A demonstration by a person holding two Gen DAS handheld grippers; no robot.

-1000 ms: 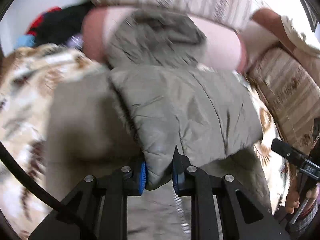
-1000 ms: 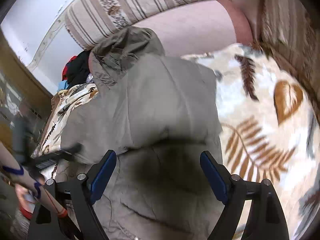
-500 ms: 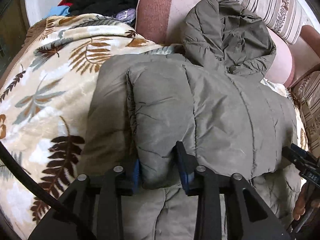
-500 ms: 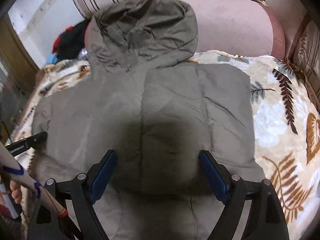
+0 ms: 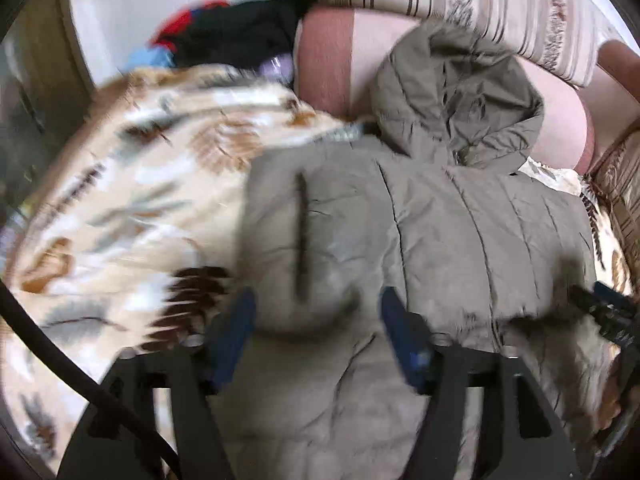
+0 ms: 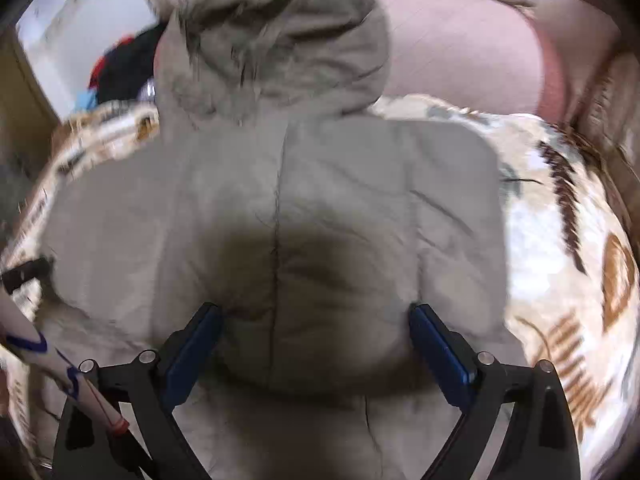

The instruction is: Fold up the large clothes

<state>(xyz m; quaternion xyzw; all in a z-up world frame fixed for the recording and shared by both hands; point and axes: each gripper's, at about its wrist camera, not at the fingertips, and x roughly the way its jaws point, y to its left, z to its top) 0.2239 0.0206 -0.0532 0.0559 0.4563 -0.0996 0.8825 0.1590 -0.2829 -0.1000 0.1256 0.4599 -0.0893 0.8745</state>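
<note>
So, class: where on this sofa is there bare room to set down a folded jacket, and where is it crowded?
Bare blanket lies left of the jacket, up to the clothes pile. Another bare patch lies right of the jacket, bordered by the striped cushion. The middle is crowded: the jacket fills it, its hood on the pink bolster.

Both views are smeared by motion, so we cannot read fine detail. In the left wrist view the leaf-print blanket (image 5: 132, 208) blurs into streaks, and the dark clothes pile (image 5: 236, 36) behind it is too soft to sort into garments. The jacket (image 5: 420, 240) runs off the bottom edge, its hem unseen. The right tongs (image 5: 604, 312) show only as a dark tip cut by the right edge. In the right wrist view the hood (image 6: 276, 44) is smeared and we cannot tell its lining.
</note>
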